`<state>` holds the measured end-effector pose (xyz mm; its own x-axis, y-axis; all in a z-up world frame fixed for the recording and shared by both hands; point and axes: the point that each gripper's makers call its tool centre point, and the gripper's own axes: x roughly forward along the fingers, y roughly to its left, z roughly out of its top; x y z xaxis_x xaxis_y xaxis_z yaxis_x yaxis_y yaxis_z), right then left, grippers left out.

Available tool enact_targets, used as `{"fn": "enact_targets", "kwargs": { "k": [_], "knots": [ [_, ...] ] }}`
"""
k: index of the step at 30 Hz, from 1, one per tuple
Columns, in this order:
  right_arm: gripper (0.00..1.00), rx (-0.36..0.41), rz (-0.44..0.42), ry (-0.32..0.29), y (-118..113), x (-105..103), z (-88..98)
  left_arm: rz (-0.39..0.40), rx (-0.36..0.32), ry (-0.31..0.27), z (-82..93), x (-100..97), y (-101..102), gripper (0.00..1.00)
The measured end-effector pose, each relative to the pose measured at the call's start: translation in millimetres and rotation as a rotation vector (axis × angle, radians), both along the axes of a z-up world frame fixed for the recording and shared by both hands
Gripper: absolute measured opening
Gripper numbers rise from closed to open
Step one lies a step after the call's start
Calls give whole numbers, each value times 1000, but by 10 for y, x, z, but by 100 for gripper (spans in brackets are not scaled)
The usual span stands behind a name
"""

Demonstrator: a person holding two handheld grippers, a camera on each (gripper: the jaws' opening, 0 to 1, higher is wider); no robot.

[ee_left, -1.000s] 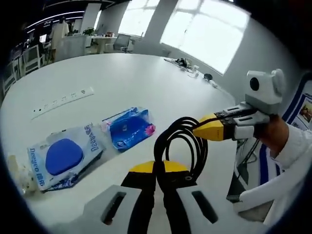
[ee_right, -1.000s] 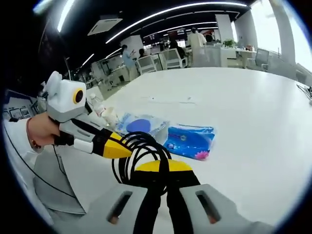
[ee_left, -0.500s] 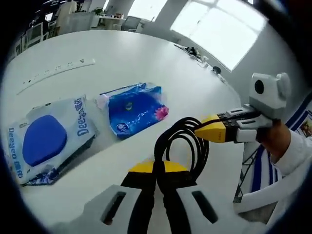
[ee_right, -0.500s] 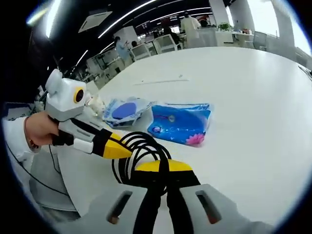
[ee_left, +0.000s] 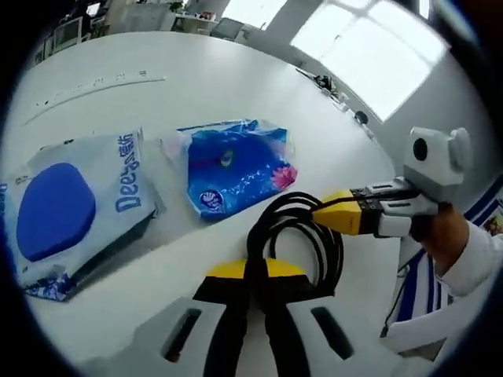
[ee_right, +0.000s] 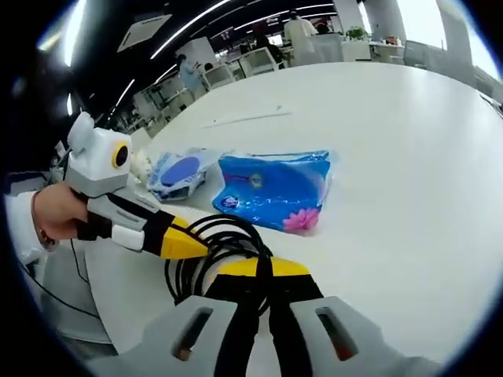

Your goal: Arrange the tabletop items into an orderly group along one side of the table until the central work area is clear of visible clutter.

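On the white table (ee_left: 236, 86), the Deeyeo wipes pack (ee_left: 71, 208) is lying at nine o'clock beside the blue tissue pack (ee_left: 236, 169). The left gripper (ee_left: 255, 275) and right gripper (ee_right: 263, 271) are both clamping the coiled black cable (ee_left: 295, 236), jaws closed on it. Lowering the coil flat just beside the tissue pack should keep the loops together.

bright window (ee_left: 369, 55), ceiling light strips (ee_right: 189, 16), office chairs (ee_right: 236, 71)

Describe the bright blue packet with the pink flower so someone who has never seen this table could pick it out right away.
On the big white round table, look just beyond the coiled black cable that both grippers pinch. Two soft plastic packs lie side by side there; yours is the glossy bright blue packet nearer the cable. Unlike the whitish wipes pack with a dark blue oval lid beside it, it is blue all over, with a pink flower at one corner.
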<state>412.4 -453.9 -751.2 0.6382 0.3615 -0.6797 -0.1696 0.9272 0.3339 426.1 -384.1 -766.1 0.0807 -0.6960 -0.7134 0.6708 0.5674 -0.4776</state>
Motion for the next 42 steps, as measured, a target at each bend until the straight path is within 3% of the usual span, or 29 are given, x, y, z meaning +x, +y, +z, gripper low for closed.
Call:
{"fn": "enact_targets", "kwargs": {
  "k": [7,18,27,30,33,42],
  "knots": [
    [0,15,-11,-2,-18,-3,-27,5,-19,6,-9,-2,-28,4],
    [0,-5,-2,-13,45,-23,2,-17,-25,-51,51,-6,-3,6],
    [1,-24,15,-17,38,-24,6,-18,-24,-83,83,29,46,19],
    [6,-34,14,-25,14,-13,10,-26,-30,-92,113,15,57,21],
    [17,-46,2,-33,-17,6,26,-28,-39,-96,143,13,63,24],
    [28,-49,-1,-73,-6,17,184,-42,-66,-132,261,0,92,35]
  ]
}}
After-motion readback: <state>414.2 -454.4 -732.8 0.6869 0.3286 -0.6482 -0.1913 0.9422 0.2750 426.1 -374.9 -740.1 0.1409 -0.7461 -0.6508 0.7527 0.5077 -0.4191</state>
